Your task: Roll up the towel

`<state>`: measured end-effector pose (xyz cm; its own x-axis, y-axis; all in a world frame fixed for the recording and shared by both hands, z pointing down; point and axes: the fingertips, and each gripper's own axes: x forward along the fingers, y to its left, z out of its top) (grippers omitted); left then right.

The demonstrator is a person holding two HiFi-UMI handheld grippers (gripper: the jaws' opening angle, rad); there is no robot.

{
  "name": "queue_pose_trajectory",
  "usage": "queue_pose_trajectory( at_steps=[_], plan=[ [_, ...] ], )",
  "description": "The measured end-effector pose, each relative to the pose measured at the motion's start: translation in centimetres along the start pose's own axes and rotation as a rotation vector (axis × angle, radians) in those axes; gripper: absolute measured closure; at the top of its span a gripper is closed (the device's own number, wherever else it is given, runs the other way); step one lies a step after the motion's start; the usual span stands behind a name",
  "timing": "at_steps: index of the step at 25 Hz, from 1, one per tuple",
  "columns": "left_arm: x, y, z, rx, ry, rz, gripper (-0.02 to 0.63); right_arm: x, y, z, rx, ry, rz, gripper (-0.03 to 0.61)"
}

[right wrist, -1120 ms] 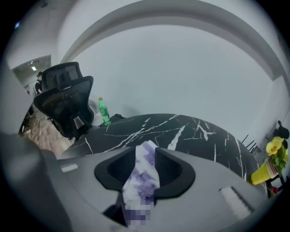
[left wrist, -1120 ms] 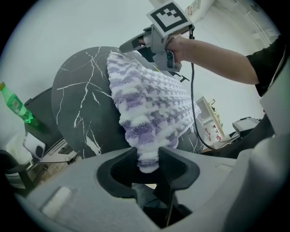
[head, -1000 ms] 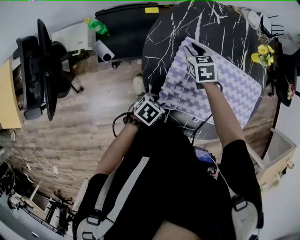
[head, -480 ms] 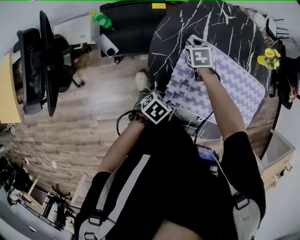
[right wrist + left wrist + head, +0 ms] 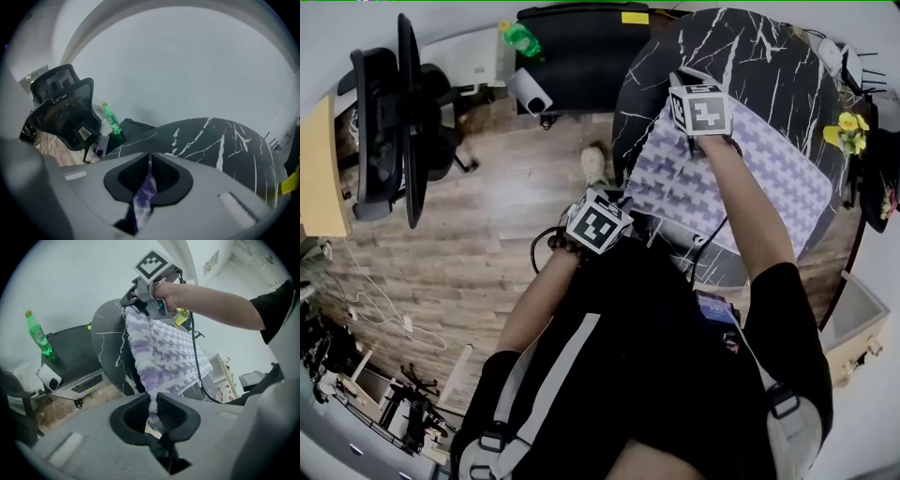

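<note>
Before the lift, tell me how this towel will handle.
Probably floppy: the towel drapes between the left tongs and right tongs, whose jaws have just been closing on its edge. Likely light, as small pinches carry it. Nubby weave should resist slipping.

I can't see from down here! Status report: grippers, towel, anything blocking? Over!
Left gripper just closed, shut on towel corner. Right gripper just closed, shut on same edge. Towel spread on black table, unrolled. Nothing blocking.

Left gripper (image 5: 153, 405) and right gripper (image 5: 150, 168) both point obliquely downward. Their jaws have just been closing, and each now pinches a fold of towel (image 5: 164, 352). The right arm (image 5: 750, 216) is extended forward. The left arm (image 5: 539, 300) is bent, with its gripper nearer the body.
</note>
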<state>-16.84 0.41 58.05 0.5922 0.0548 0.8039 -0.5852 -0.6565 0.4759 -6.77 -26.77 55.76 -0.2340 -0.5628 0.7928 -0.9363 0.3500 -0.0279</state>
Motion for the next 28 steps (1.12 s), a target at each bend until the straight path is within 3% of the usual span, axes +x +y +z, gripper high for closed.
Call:
queue_pose_trajectory(
  at_steps=[7, 14, 20, 28],
  plan=[
    [-1.6, 2.1, -1.0, -0.107, -0.003, 0.002, 0.568, 1.9, 2.3, 0.9, 0.055, 0.008, 0.071, 0.554],
    [-0.6, -0.7, 0.4, 0.044, 0.017, 0.060, 0.571, -0.9, 0.6, 1.0, 0.031, -0.068, 0.126, 0.555],
    [-0.2, -4.3, 0.8, 0.159, 0.065, 0.097, 0.569, -4.7, -1.5, -0.4, 0.109, -0.147, 0.235, 0.555],
    [2.7, -9.0, 1.6, 0.211, 0.083, 0.069, 0.557, -7.8, -6.5, -5.0, 0.099, -0.147, 0.186, 0.554]
  ],
)
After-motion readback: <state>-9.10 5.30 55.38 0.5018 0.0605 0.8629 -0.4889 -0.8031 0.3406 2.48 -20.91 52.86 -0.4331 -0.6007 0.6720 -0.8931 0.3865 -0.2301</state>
